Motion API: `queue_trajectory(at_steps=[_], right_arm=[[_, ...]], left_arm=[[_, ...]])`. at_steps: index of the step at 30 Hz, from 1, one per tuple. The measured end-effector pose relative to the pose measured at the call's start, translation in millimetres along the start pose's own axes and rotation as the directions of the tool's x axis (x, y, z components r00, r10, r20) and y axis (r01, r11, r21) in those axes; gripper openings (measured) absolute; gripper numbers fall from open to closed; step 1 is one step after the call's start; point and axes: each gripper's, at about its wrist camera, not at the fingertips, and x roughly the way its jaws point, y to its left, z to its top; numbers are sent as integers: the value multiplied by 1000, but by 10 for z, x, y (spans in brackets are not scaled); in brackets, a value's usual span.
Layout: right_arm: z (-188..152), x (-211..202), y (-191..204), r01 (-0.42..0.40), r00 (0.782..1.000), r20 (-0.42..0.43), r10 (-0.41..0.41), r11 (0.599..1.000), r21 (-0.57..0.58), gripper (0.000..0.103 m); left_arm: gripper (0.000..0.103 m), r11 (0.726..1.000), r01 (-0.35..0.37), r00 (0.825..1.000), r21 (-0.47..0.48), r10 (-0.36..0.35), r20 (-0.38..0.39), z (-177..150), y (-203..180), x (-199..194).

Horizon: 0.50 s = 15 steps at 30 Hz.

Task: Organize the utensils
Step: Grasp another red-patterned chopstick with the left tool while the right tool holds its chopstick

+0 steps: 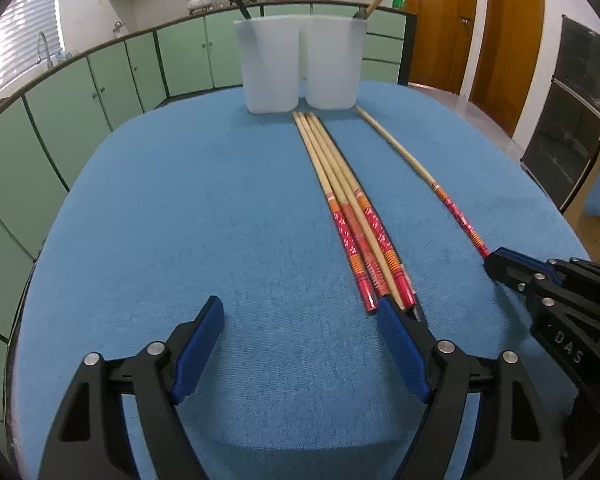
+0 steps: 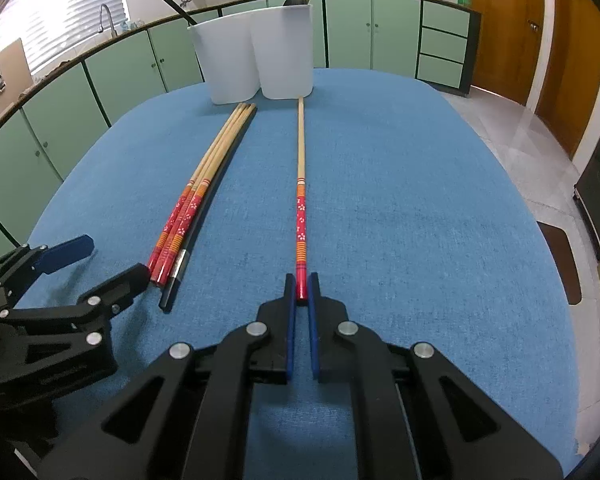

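Stick (image 2: 300, 184): light, stiff, slippery; we pinch its red end, far from the cups (image 2: 256, 56).
Right gripper (image 2: 301, 286): pinching stick.
Left gripper (image 1: 300, 320): spread.

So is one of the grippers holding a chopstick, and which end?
Yes. The right gripper pinches the lone chopstick at its red painted end. The left gripper is open and holds nothing.

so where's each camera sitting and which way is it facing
Left wrist view: on the left gripper, looking along its open jaws over the blue table at the chopstick bundle and white holder; the right gripper shows at right.
Right wrist view: on the right gripper, jaws shut on the single chopstick; the left gripper shows at left.
Shared: table, bundle, holder, single chopstick.
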Motion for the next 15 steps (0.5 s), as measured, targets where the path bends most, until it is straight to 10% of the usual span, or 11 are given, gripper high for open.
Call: queue_trajectory(at_steps=[15], right_arm=[[-8, -16, -21, -12, 1000, -3, 12, 1000, -2, 6]], left_arm=[[79, 998, -46, 999, -40, 46, -3, 1, 127, -24]])
